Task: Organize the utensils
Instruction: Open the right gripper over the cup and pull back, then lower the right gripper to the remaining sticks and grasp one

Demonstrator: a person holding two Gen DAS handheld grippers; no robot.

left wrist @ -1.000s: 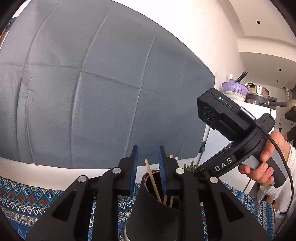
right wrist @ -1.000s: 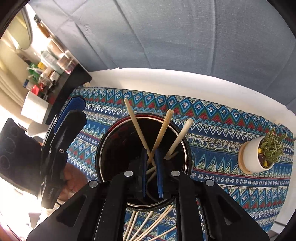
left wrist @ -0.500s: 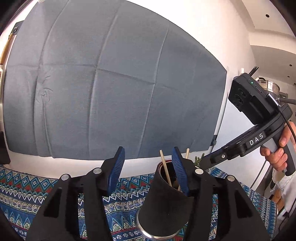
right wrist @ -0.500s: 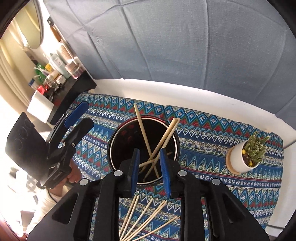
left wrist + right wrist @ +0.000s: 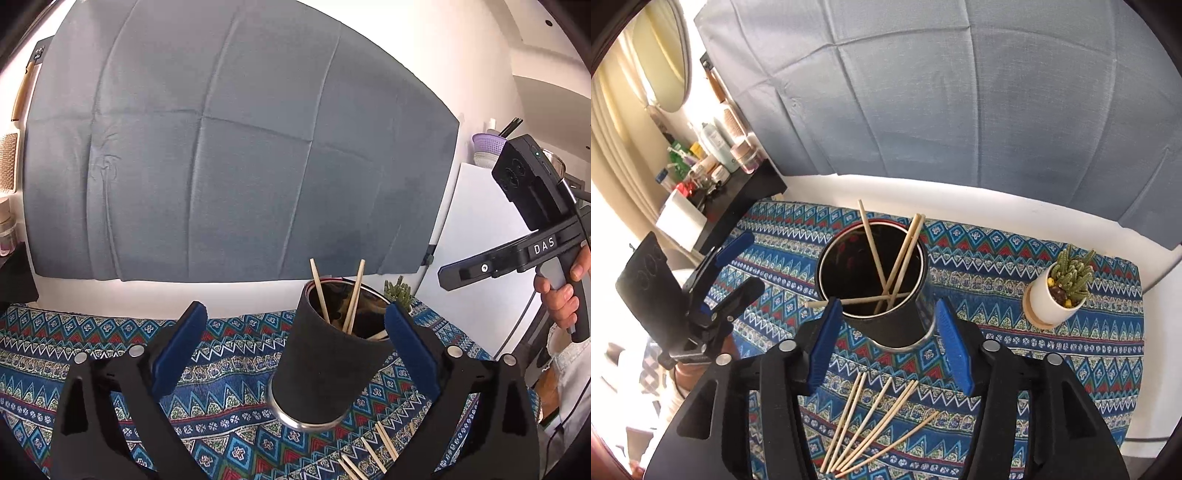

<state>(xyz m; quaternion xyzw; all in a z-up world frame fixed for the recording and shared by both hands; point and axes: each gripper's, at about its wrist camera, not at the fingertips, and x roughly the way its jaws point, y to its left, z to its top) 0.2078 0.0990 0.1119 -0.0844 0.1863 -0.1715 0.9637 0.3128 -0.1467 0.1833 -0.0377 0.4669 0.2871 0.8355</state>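
A black cup (image 5: 886, 317) with a steel rim stands upright on the patterned cloth (image 5: 1015, 258); it also shows in the left wrist view (image 5: 325, 369). Several wooden chopsticks (image 5: 897, 254) stand in it, one lying across the rim. Several more chopsticks (image 5: 871, 421) lie loose on the cloth in front of it. My right gripper (image 5: 886, 343) is open and empty, above the near side of the cup. My left gripper (image 5: 295, 350) is open and empty, its right finger beside the cup. The left gripper also shows at the left of the right wrist view (image 5: 735, 266).
A small cactus in a white pot (image 5: 1060, 291) stands on the cloth to the right of the cup. A black shelf (image 5: 738, 192) with bottles and jars is at the far left. A grey cloth (image 5: 229, 166) hangs on the wall behind the table.
Both grippers have opened wide and pulled back from the cup. The right gripper let go of the chopsticks, which now rest in the cup. The left gripper released the cup's rim.
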